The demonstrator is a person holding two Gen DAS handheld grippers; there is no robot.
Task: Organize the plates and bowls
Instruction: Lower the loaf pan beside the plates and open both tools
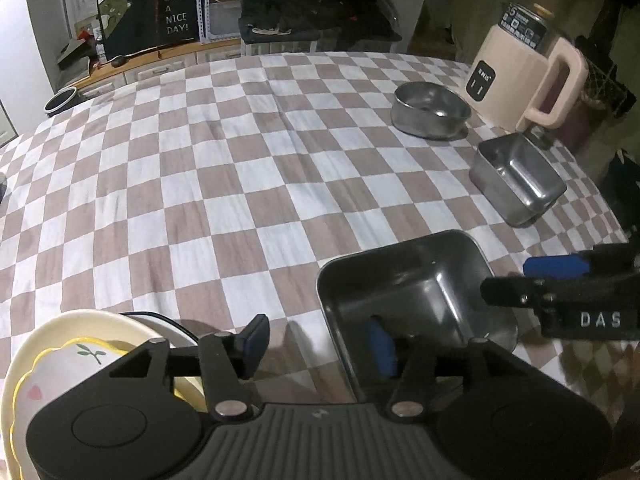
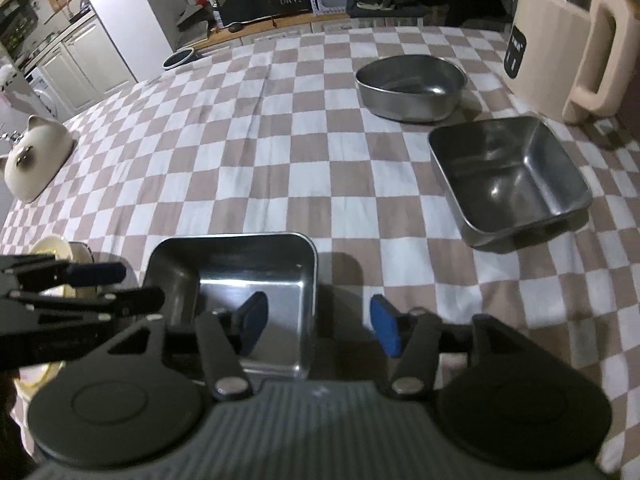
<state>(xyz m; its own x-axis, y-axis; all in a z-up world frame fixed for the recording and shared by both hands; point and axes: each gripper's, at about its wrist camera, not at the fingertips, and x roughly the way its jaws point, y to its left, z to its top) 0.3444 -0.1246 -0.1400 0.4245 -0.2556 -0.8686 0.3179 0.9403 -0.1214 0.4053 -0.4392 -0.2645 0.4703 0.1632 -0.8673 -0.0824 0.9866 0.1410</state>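
Cream ceramic plates (image 1: 60,344) sit stacked at the near left of the bench, the top one edged in yellow with a small leaf and heart print. Just right of them the left tool (image 1: 316,354) is spread wide and grips nothing; one blue pad hangs over the cloth, the other is inside the near square metal pan (image 1: 404,280), so the pan's left wall lies between them. The right tool (image 2: 318,328) is likewise released, straddling the pan's right wall with one pad inside and one over the cloth.

The likely trouble is judged, not seen. Two tools closing on opposite walls of one light, slick pan could tilt it or let it slide out of the pads. The left tool's outer finger is near the plate stack and could nudge it. The loose cloth could bunch and drag if the pan is pushed rather than lifted.

Further right, well apart, stand a second square metal pan (image 2: 508,180) and behind it a round metal bowl (image 2: 412,84), both upright and empty, beside a cream jug-shaped kettle (image 1: 520,76) at the far right edge.

The bench wears a brown and white checked cloth (image 1: 208,184), slightly creased. The room is dim; behind are a "Have a nice day" sign (image 1: 176,12), folded dark clothes and white cabinets.
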